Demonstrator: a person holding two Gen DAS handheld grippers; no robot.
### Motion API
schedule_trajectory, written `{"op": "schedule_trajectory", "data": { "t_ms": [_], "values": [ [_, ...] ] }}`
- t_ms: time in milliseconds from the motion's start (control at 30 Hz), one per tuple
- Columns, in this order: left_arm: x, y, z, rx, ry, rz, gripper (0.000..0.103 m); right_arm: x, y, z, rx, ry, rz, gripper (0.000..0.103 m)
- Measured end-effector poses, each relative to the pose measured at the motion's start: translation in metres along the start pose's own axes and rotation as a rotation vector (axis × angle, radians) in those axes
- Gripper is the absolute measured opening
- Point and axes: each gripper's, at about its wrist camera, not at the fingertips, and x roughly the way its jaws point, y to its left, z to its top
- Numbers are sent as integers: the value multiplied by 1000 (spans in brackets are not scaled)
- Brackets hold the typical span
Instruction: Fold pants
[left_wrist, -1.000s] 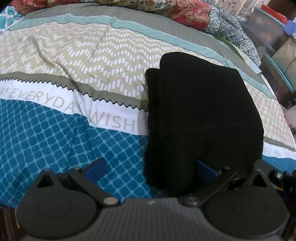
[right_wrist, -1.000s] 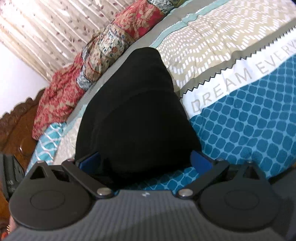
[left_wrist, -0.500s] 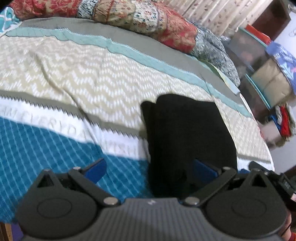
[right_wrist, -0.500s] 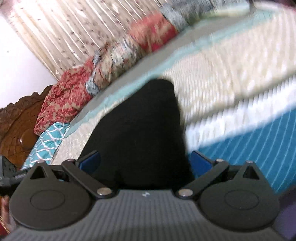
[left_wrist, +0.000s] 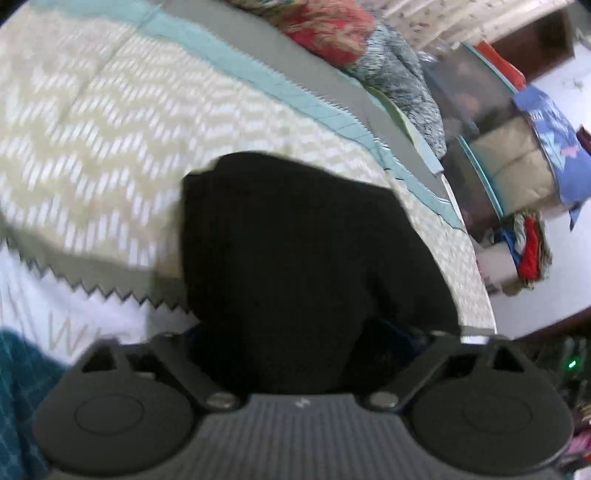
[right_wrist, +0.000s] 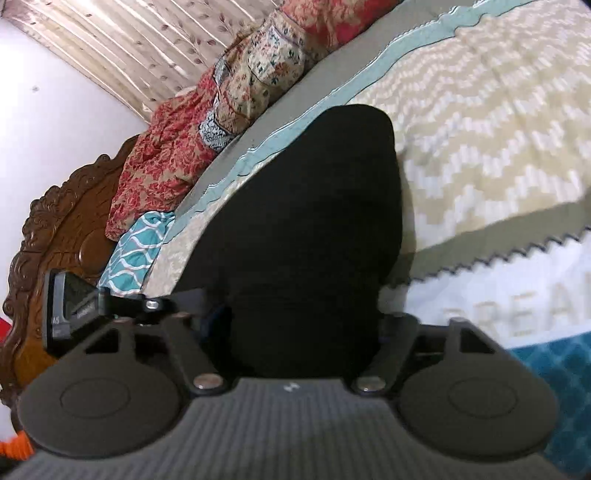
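Gripping the folded black pants (left_wrist: 306, 254) now, both the left gripper (left_wrist: 295, 354) and right gripper (right_wrist: 295, 332) have closed their previously spread jaws on its near edge over the bed (left_wrist: 92, 147).

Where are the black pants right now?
In both wrist views the black pants lie folded on the patterned bedspread, right ahead of each gripper.

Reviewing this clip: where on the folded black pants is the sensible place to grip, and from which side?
Grip the near edge of the black pants, coming in low from the bed's near side, one gripper toward each near corner. The bundle lies flat on the bedspread, and that stacked edge faces both cameras. The left gripper and right gripper already straddle it; the fabric hides their fingertips.
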Motion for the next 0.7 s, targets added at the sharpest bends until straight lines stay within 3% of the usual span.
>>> {"op": "schedule_trajectory", "data": {
  "t_ms": [33, 100, 200, 267, 400, 533, 567, 600, 633, 700],
  "values": [
    [-6, -3, 8, 10, -12, -28, 74, -5, 11, 8, -39, -19, 32, 56],
    [-17, -9, 33, 19, -64, -55, 74, -4, 36, 26, -153, -68, 43, 56],
    [-24, -20, 82, 126, -174, -12, 74, 15, 56, 63, -279, -143, 36, 56],
    [-21, -22, 114, 147, -212, 13, 74, 36, 57, 88, -305, -187, 36, 56],
    [8, -14, 164, 193, -259, 122, 76, 87, 41, 127, -298, -224, 4, 56],
    [68, 12, 181, 151, -176, 310, 75, 129, 2, 136, -237, -131, -121, 56],
    [80, 18, 180, 148, -169, 361, 79, 140, -5, 135, -220, -109, -179, 58],
    [86, 23, 177, 150, -185, 375, 94, 145, -15, 133, -189, -105, -216, 61],
    [87, 25, 175, 138, -207, 395, 100, 144, -22, 135, -138, -104, -205, 66],
    [90, 21, 174, 117, -216, 426, 101, 140, -28, 138, -75, -79, -209, 71]
  ]
}}
